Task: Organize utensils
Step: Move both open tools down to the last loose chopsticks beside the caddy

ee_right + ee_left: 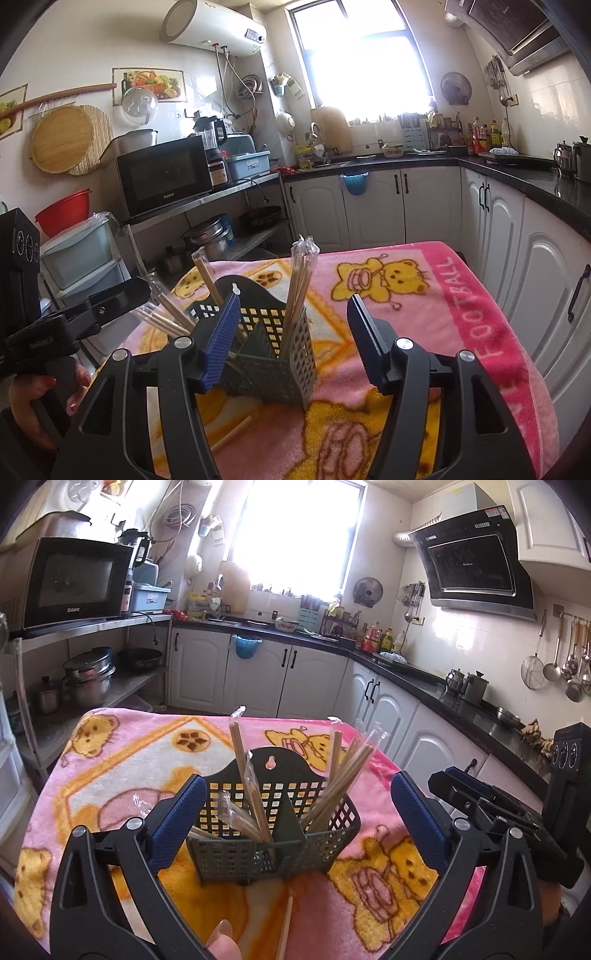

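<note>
From my left wrist camera, my left hand-held gripper (293,812) stands spread wide, gripping nothing; its blue pads flank the dark perforated utensil basket (258,853) without touching it. The basket sits upright on the pink bear-print blanket (110,775) covering the worktop. Wrapped chopsticks (251,790) lean in its left compartment, and another bunch (340,775) fans out of the right one. One loose chopstick (286,926) lies on the blanket just in front of the basket. My right hand-held gripper (476,801) shows at the right edge.

From my right wrist camera, that right hand-held gripper (291,339) is parted and empty, the basket (291,365) standing between its pads, nearer the left one. The loose chopstick (232,435) lies below. My left hand (40,402) grips its handle at the left.
</note>
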